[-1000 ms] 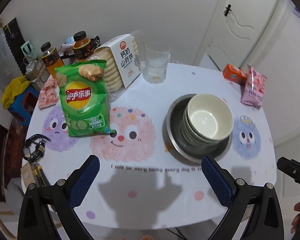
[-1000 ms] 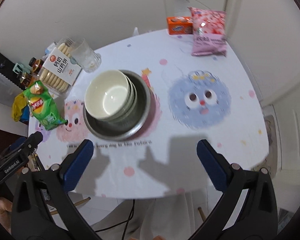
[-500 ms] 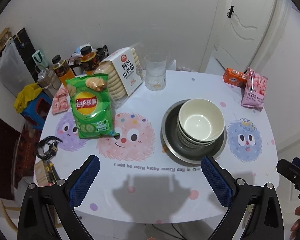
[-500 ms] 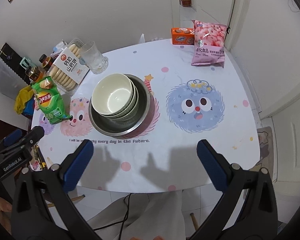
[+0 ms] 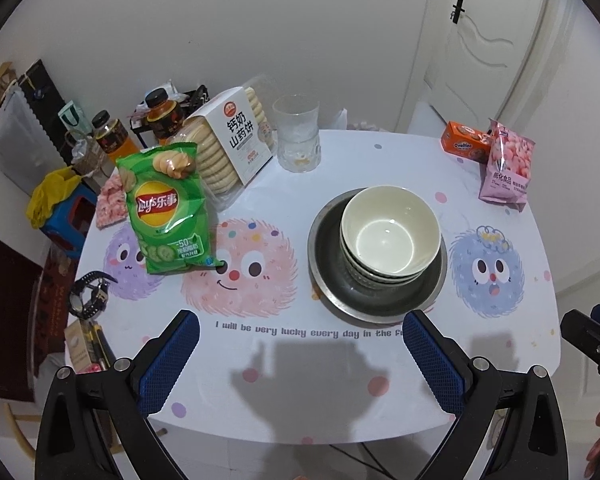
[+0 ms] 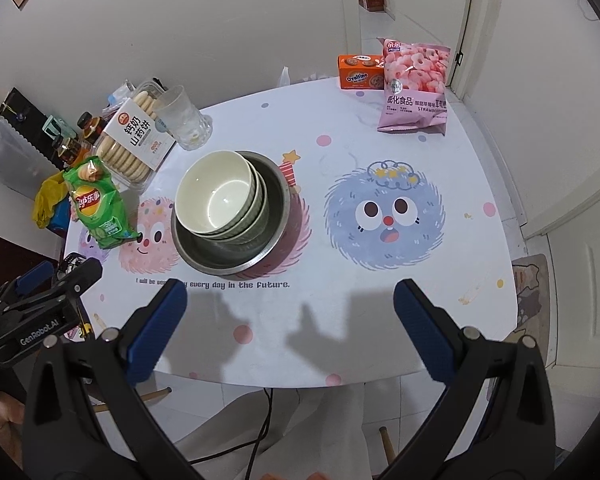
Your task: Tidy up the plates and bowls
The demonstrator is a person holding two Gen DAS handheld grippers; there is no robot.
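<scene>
A stack of cream bowls (image 5: 389,236) (image 6: 218,194) with ribbed green sides sits inside a round metal plate (image 5: 328,280) (image 6: 278,216) on the white cartoon-print table (image 5: 308,360) (image 6: 360,320). My left gripper (image 5: 300,328) hangs open above the table's near edge, well short of the plate and to its left. My right gripper (image 6: 290,296) is open too, high over the near edge, right of the plate. Neither holds anything. Each gripper's black body shows at the edge of the other's view.
A green chip bag (image 5: 166,210), a biscuit box (image 5: 232,144) and a glass (image 5: 298,138) stand at the table's back left. An orange box (image 5: 464,144) and a pink snack bag (image 5: 506,166) sit at the back right. A watch (image 5: 88,294) lies at the left edge.
Both grippers have pulled back and up from the table, so more of it and the room shows. The bowls and plate have stayed put.
</scene>
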